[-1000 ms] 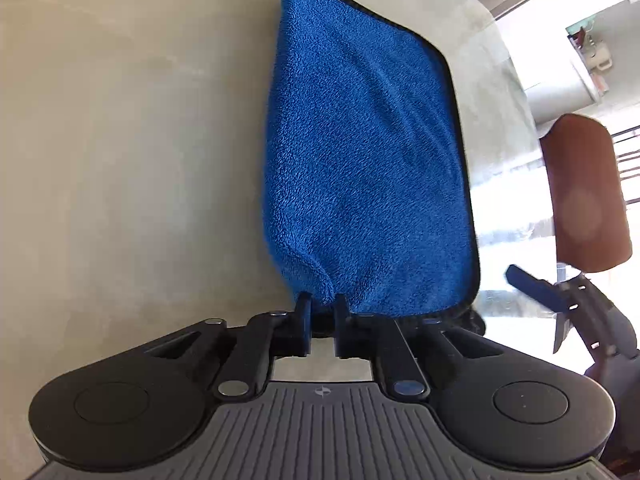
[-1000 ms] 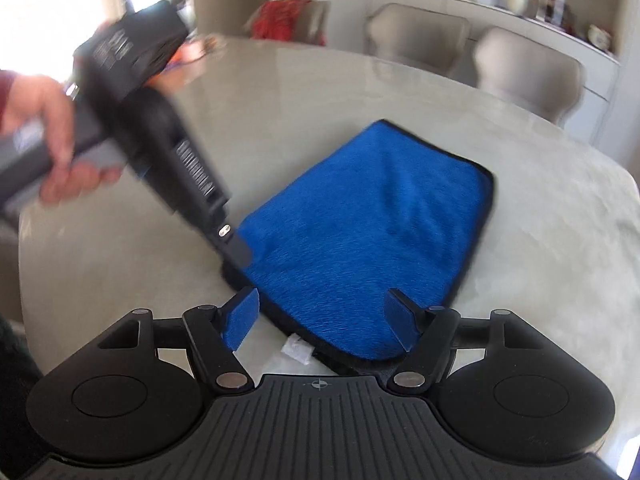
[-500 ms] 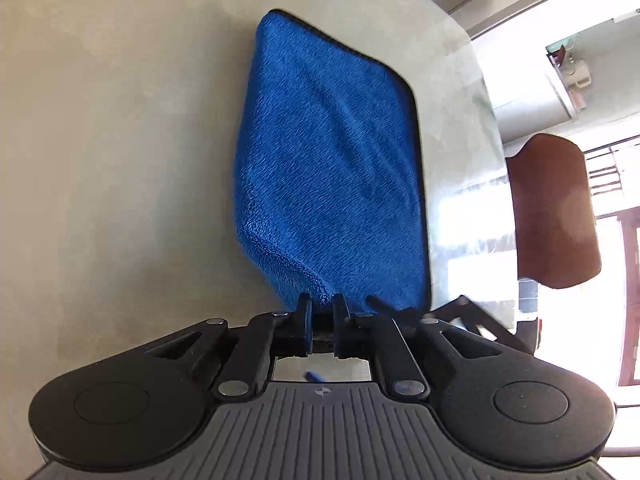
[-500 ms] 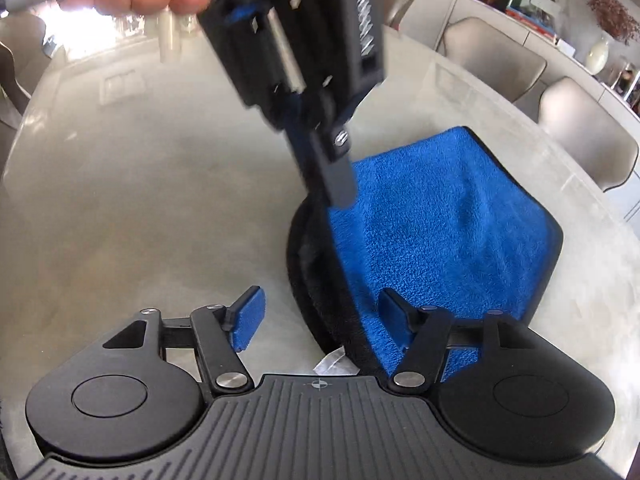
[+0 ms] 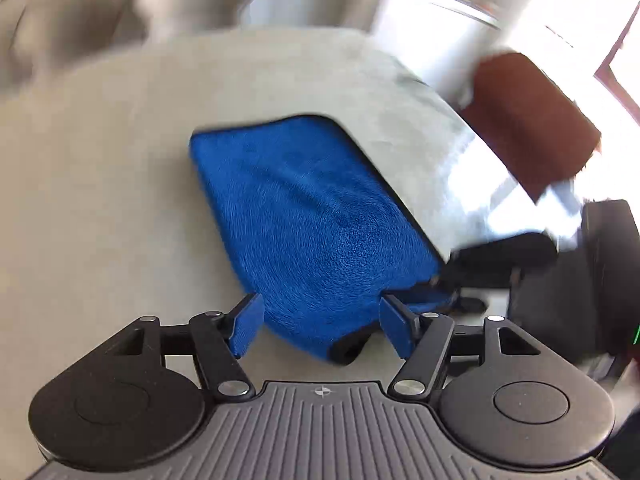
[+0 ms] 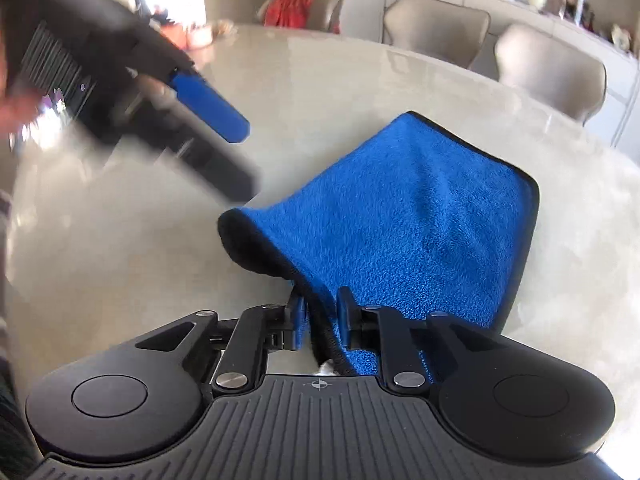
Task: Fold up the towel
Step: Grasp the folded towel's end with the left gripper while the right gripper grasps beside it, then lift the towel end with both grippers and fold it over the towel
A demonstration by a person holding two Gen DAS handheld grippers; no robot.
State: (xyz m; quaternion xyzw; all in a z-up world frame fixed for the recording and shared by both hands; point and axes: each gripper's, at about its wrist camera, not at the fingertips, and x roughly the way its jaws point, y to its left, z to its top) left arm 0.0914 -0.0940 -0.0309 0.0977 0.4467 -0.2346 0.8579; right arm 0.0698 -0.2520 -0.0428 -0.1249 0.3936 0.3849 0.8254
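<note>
We find the towel (image 6: 404, 216) flat on the desk (image 6: 120, 260), stretching away from the right claw (image 6: 318, 316), closing on its near hem; left claw (image 5: 322, 328) opening, empty.

Strong daylight is admitted from a window (image 5: 560, 12) that is blown out to white. Glare is thrown across the tabletop (image 6: 360, 80). The left wrist view is smeared by motion blur; edges are bent by fisheye distortion in both views.
</note>
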